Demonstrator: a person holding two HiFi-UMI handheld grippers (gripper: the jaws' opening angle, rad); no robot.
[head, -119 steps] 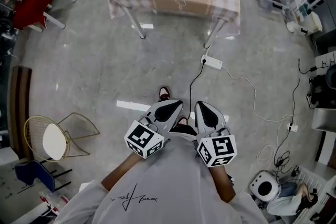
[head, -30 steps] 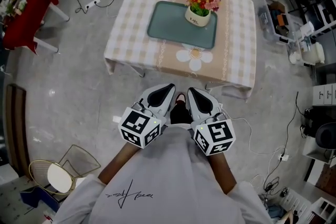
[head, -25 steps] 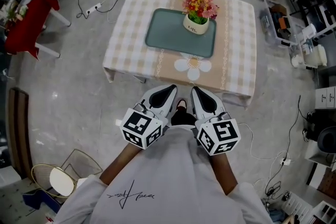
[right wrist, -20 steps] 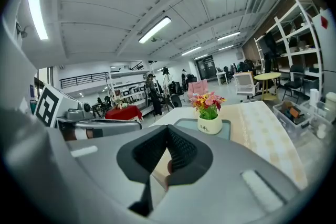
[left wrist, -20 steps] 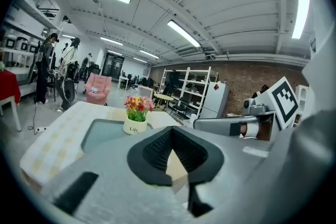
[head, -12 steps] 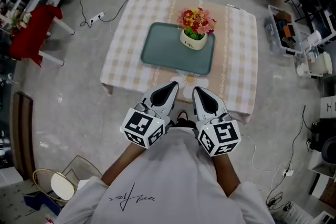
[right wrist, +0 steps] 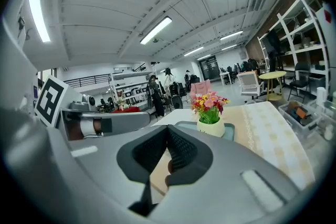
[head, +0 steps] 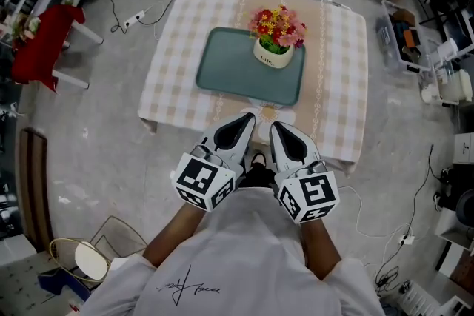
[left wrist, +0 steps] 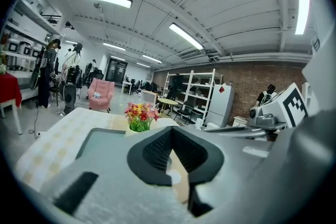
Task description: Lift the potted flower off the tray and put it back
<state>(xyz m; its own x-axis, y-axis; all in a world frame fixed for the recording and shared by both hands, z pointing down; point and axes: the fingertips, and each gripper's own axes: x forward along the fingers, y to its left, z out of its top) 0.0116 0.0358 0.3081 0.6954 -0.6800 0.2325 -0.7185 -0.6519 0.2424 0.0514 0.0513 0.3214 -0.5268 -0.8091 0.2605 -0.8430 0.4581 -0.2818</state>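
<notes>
**Q:** Which step is this reckoned to be, and what's needed next?

**A:** The left tongs [head: 246, 119] and right tongs [head: 276, 128] are both seen pressed shut with nothing between them. They're held side by side on the near side of the tray [head: 222, 69], well apart from it. So it's judged to be the walk-up, and the lift isn't started yet. The potted flower [head: 275, 39] is sat on the tray, toward its far right corner, and the tray is laid on the table [head: 172, 63]. Next, the tongs would need to be opened wide and carried across the tray to the pot. The pot body should probably be gripped, not the blooms.

**Q:** And which way is the flower pointed?

**A:** It's stood upright, with the long axis straight up from the tray, blooms on top and base flat on the tray. No tilt can be made out in either gripper view. Some print on the pot is turned toward the tray's near side, but it's too small to be read.
</notes>
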